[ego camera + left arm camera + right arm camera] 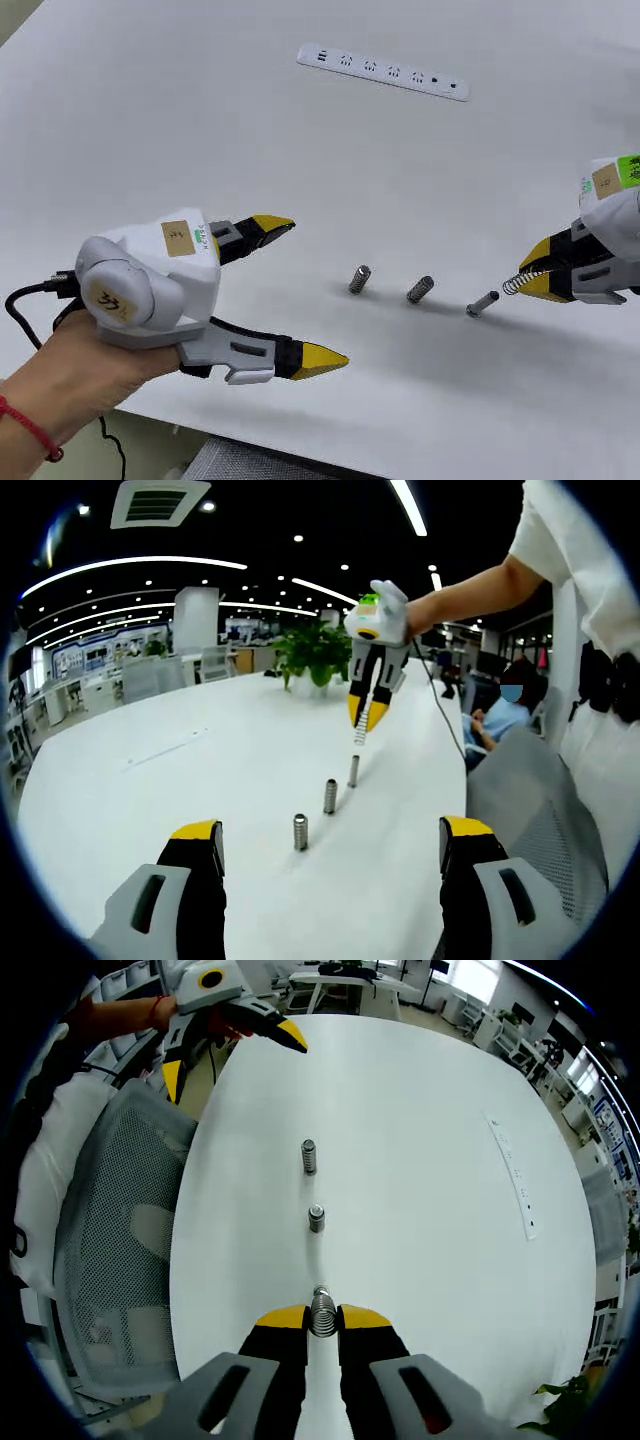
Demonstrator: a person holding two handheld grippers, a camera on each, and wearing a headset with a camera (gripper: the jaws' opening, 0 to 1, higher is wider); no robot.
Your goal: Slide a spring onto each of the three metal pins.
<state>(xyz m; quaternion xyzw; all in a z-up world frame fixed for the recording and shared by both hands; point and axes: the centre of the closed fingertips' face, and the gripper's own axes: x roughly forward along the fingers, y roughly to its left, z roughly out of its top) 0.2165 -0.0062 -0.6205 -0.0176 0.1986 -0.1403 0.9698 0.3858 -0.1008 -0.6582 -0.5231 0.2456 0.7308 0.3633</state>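
Head view: spring [522, 281] just beside 3rd pin [482, 303] on bench [200, 120].
R hand-held gripper [535, 272] clamped on spring; mid pin [420, 289] & left pin [359, 279] w/ springs on; L hand-held gripper [312, 290] jaws apart, empty.

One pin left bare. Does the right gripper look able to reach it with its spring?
Probably yes: the right gripper, shut on the spring, hangs just beside the bare pin, nothing lies between them, and the left gripper is far off.
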